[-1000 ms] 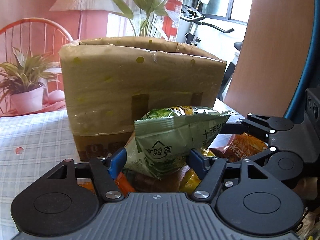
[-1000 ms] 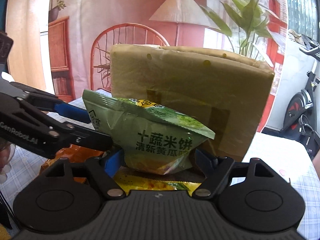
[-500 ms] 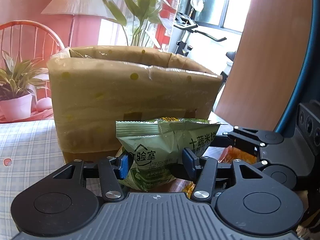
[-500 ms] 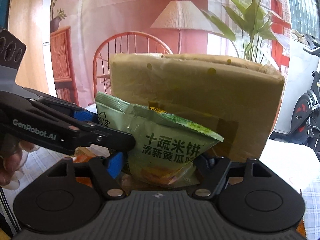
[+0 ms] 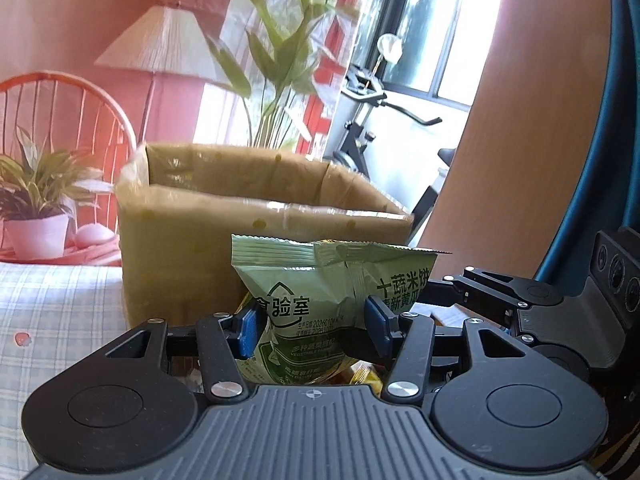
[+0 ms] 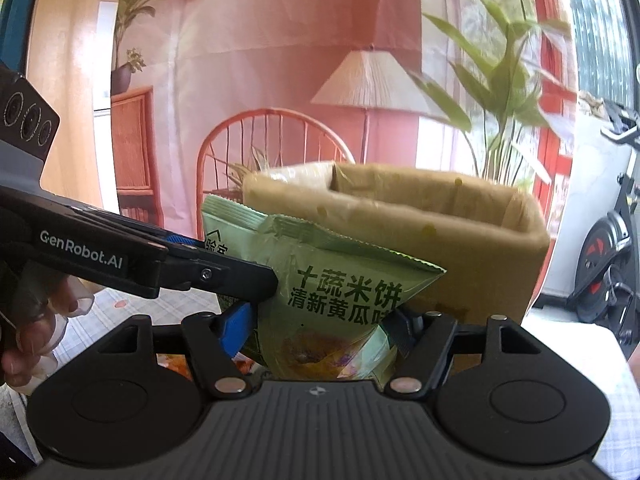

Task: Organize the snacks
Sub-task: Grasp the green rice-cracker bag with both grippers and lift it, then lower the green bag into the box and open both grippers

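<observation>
Just in front of the open cardboard box (image 5: 180, 248), above the checked desk (image 5: 52, 312) — raised with the green rice-cracker packet (image 5: 296, 280) pinched from both sides. Higher than a second ago: then level with the box's lower wall and low among the other snacks, now up with the top seal close under the rim. Looks down past the rim into the box's hollow inside, hidden a second ago.

Left hand-held gripper (image 5: 312, 324): clenched on the packet's left half, narrower than a second ago, blue pads (image 5: 246, 330) denting the film. Right hand-held gripper (image 6: 320, 328): jaws closing, packet between them and pressed on both sides already. Seen from the right wrist, reaches in from the left edge with a person's gloved hand (image 6: 36, 328) behind it.

Means, by my reading: pick done, carry under way, drop into the box not yet done. Needs a little more height to clear the near wall. Risks a stretched or torn bag — two grips on one puffed packet — unless moved together.
</observation>
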Tool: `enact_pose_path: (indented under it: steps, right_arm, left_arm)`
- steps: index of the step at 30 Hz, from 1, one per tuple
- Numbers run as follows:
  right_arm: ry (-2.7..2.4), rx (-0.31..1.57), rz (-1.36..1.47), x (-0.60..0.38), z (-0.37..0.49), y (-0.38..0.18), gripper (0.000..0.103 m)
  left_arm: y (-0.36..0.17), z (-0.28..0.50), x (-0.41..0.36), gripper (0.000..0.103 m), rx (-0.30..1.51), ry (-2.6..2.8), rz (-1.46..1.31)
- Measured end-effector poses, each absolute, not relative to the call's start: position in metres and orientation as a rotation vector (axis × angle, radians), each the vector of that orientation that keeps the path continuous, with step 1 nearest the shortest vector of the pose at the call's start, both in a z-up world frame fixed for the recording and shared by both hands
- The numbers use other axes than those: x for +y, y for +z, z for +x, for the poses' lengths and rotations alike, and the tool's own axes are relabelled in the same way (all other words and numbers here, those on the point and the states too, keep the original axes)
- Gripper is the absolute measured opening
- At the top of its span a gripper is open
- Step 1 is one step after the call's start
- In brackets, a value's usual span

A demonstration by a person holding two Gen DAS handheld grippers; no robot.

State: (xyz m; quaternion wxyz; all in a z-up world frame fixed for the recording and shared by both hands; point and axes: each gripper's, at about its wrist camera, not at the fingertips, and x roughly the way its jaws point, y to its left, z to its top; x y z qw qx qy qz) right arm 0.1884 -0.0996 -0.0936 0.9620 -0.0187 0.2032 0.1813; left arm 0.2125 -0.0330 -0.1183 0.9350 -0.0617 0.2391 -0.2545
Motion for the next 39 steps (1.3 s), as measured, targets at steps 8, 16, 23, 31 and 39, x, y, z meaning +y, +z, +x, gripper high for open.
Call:
enact_pose_path:
  steps: [8,16,23,31,39]
  right_arm:
    - [0.379,0.347,-0.051,-0.095,0.179,-0.061,0.071]
    - [0.389,0.293,-0.055,-0.098,0.182,-0.026,0.071]
    - [0.382,0.245,-0.082,-0.099,0.188,-0.001,0.071]
    - [0.375,0.164,-0.119,-0.101,0.204,0.026,0.071]
    - [0.362,0.166,-0.134,-0.109,0.258,0.031,0.071]
  left_arm:
    - [-0.085,0.198,-0.031,0.056,0.423,-0.517,-0.114]
    - [-0.051,0.194,-0.035,0.057,0.362,-0.521,-0.084]
    - [-0.023,0.199,-0.037,0.056,0.318,-0.533,-0.074]
    - [0.002,0.213,-0.039,0.057,0.238,-0.528,-0.076]
    - [-0.003,0.275,-0.037,0.057,0.271,-0.539,-0.130]
